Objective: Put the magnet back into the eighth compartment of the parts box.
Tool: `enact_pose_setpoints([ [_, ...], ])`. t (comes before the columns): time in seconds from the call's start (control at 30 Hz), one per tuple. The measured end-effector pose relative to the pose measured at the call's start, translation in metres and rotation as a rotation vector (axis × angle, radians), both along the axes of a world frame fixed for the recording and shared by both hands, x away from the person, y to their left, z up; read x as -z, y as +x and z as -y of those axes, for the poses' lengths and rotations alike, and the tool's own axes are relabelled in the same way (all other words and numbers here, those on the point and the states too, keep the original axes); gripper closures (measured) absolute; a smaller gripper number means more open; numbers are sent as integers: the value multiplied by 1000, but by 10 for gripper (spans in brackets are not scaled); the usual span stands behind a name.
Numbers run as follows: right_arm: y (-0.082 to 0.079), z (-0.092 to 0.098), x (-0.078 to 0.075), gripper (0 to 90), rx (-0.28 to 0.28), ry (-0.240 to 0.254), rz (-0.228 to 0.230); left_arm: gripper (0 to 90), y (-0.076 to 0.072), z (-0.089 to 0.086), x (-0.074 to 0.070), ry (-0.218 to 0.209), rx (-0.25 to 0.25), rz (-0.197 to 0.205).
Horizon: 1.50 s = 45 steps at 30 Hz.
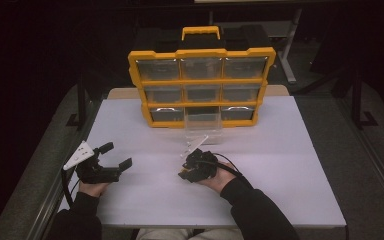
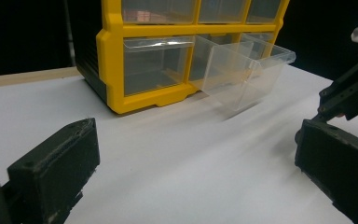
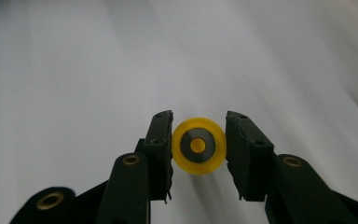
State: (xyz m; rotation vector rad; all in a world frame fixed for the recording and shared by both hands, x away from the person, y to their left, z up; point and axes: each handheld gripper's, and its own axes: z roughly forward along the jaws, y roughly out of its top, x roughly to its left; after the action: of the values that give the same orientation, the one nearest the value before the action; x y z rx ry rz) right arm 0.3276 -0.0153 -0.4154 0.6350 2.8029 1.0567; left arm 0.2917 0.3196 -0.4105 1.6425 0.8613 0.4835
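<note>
Two hand-held black grippers sit low over a white rectangular table point(image 1: 260, 200), each carried by a hand in a dark sleeve at the near edge. On the right, the right gripper point(image 3: 198, 145) has its two black jaws closed on a small round yellow wheel with a grey ring and a yellow centre point(image 3: 198, 145); both pads press against its rim, and the wheel hangs just above the bare tabletop. From above, this gripper point(image 1: 192, 167) is near the table's middle, pointing away from the person. On the left, the left gripper point(image 1: 115, 155) has its jaws spread wide apart with nothing between them, resting close to the table's left edge, well apart from the other gripper.

Farther back, a clear plastic drawer point(image 1: 203, 125) is pulled out from the middle of the bottom row of a yellow-framed organiser case with nine clear drawers and a yellow handle point(image 1: 202, 80). The case stands upright at the far side of the table. In the left gripper view, the pulled-out drawer point(image 2: 247, 70) looks empty.
</note>
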Motion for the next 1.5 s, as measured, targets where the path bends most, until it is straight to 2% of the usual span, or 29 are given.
enact_pose_setpoints([
  [0.2,3,5,-5,614,20,26,-6,0,0,0,0,-2,-1,-1],
  [0.3,3,9,-13,614,33,37,29,0,-1,1,-1,3,4,2],
  [0.67,9,14,-37,614,45,87,57,0,-1,2,-1,7,6,6],
  [0.77,12,16,-45,614,51,116,48,0,-1,2,-1,6,5,5],
  [0.97,17,15,-57,614,53,119,51,0,-1,2,-1,11,2,9],
  [1.13,24,17,-67,615,61,151,39,0,-1,1,-2,12,1,10],
  [1.5,39,28,-78,615,108,207,28,0,0,-2,-2,-7,-12,11],
])
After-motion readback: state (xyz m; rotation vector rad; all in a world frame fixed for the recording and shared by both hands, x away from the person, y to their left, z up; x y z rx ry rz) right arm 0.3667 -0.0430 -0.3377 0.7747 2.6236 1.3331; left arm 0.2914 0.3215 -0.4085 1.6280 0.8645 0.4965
